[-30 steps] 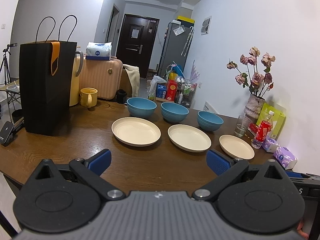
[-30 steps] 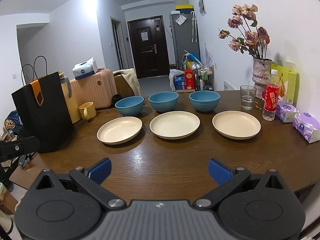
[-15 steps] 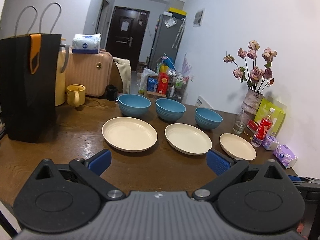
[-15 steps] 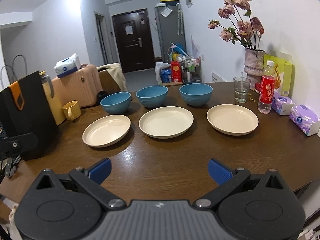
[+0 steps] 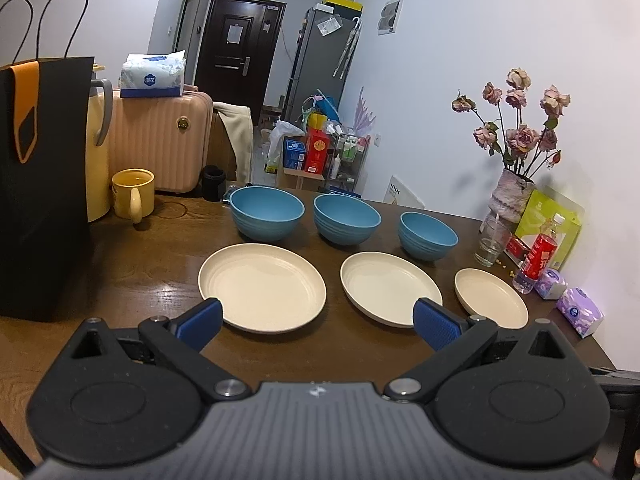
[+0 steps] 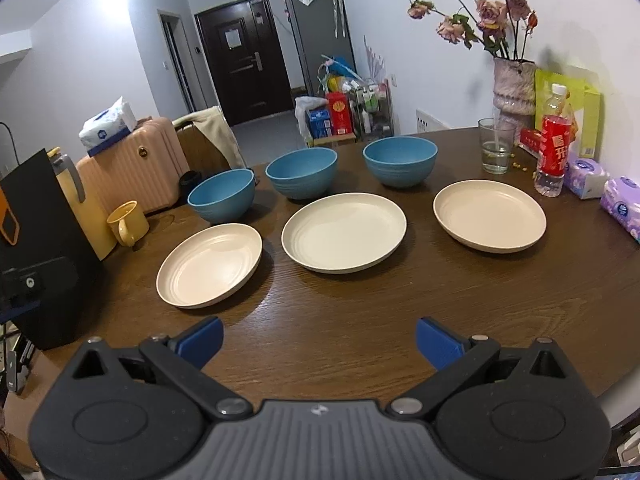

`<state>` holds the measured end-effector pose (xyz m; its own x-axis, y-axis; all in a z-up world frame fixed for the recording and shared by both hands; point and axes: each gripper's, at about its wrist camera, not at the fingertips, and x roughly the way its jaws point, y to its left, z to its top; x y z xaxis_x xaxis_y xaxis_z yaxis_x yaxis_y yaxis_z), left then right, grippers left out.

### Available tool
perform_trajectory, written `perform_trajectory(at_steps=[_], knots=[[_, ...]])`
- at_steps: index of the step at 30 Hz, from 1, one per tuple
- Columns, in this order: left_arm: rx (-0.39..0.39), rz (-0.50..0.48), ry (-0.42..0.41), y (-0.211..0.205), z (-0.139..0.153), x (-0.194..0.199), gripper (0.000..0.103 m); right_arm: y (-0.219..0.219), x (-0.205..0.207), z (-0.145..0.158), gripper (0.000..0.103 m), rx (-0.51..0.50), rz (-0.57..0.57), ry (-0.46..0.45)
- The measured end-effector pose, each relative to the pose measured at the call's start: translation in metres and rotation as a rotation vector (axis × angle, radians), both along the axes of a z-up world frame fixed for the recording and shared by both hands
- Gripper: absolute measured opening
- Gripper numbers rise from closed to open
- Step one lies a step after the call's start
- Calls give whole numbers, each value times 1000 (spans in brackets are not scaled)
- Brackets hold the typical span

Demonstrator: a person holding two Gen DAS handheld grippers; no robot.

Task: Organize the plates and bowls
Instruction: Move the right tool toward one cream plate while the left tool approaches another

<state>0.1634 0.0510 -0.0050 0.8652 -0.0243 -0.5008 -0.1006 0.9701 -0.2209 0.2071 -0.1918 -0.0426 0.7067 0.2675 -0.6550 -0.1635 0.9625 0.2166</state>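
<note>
Three cream plates (image 6: 344, 231) fronting three blue bowls (image 6: 302, 173) on the surface (image 6: 360, 320) — ahead of both empty, wide-open hand-held grippers, left (image 5: 316, 320) and right (image 6: 318, 338) — left plate seemingly nearest the left one.

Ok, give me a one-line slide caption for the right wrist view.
Open right gripper hovers over the table, facing three cream plates and three blue bowls.
</note>
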Motion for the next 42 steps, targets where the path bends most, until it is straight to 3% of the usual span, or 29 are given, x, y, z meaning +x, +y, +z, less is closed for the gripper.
perform_trajectory(at_steps=[9,27,42], knots=[[-19,-4,33,33,-5,32,103,30,30,-9,103,-14,-17,60],[28,-40,102,99,-23,114,103,91,98,-31,103,24,-108,160],[12,-60,246,131,-61,198,103,116,150,-56,101,3,-173,265]])
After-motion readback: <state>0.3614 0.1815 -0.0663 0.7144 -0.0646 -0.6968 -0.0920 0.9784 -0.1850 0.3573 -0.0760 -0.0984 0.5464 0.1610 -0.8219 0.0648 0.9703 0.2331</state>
